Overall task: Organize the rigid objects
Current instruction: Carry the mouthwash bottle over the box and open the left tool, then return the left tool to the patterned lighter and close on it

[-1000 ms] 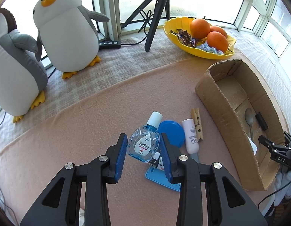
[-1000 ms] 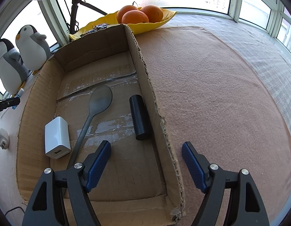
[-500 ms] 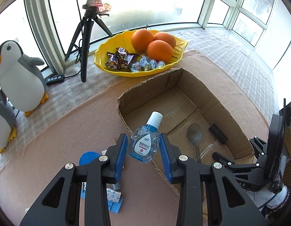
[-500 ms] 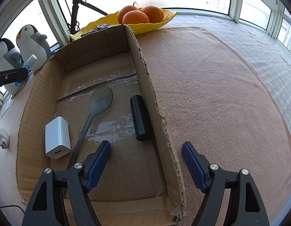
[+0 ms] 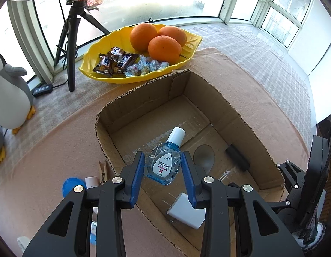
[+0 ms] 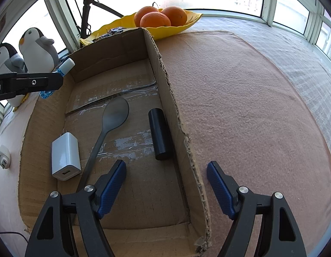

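Note:
My left gripper [image 5: 162,167] is shut on a clear blue eye-drop bottle [image 5: 164,162] with a white cap and holds it above the cardboard box [image 5: 247,126]. The bottle's cap [image 6: 66,64] shows over the box's left wall [image 6: 36,115] in the right wrist view. In the box lie a grey spoon [image 6: 110,126], a black cylinder [image 6: 159,133] and a white charger [image 6: 64,156]. My right gripper [image 6: 166,185] is open and empty, straddling the box's right wall at its near end.
A yellow dish [image 5: 142,64] with oranges and sweets stands behind the box, next to a tripod [image 5: 71,42]. Plush penguins [image 6: 39,49] stand at the left. A blue lid [image 5: 71,187] and a white tube [image 5: 91,181] lie left of the box.
My left gripper has carried the eye-drop bottle from the pile on the cloth rightwards to above the box. My right gripper has not moved.

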